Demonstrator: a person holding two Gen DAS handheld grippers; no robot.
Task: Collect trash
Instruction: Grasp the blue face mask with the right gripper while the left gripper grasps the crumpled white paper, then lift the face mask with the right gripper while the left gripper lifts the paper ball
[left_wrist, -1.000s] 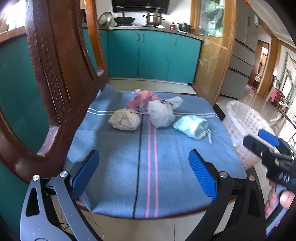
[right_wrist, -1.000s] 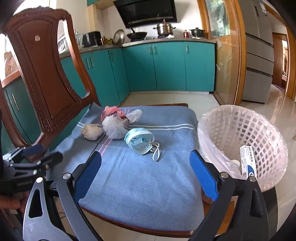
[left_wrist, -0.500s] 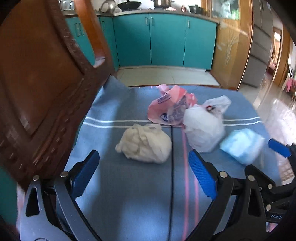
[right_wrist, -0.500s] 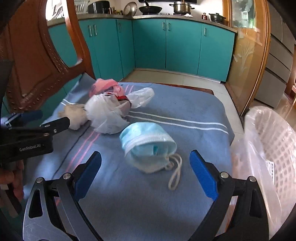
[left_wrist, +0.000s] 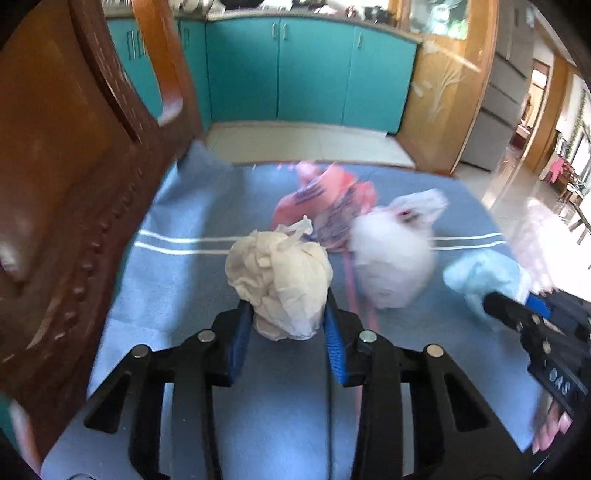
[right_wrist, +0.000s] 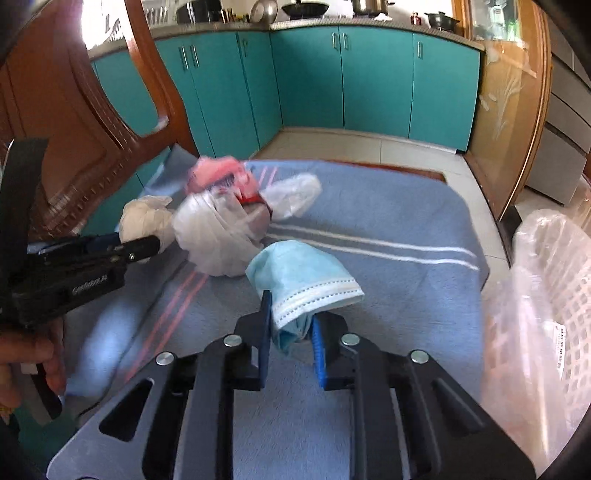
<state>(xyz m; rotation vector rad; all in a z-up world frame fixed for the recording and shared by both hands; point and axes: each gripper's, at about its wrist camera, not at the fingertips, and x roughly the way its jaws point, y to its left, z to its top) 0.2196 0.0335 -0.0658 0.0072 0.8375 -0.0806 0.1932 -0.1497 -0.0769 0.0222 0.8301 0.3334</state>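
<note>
My left gripper (left_wrist: 286, 332) is shut on a crumpled beige paper ball (left_wrist: 280, 280) over the blue cloth (left_wrist: 177, 280) on the chair seat. My right gripper (right_wrist: 291, 328) is shut on a light blue face mask (right_wrist: 303, 273). A tied white plastic bag (left_wrist: 391, 258) and a pink plastic bag (left_wrist: 325, 199) lie just behind, between the two grippers. The white mesh waste basket (right_wrist: 546, 302) stands at the right of the seat. In the right wrist view, the left gripper (right_wrist: 140, 247) holds the paper ball (right_wrist: 144, 218) at the left.
The carved wooden chair back (left_wrist: 74, 184) rises close on the left. Teal kitchen cabinets (right_wrist: 369, 77) line the far wall, with tiled floor (left_wrist: 303, 144) between. A wooden-framed glass door (right_wrist: 509, 110) stands at the right.
Both grippers moved forward and shut: the left on the paper ball, the right on the face mask. Both were open half a second ago.
</note>
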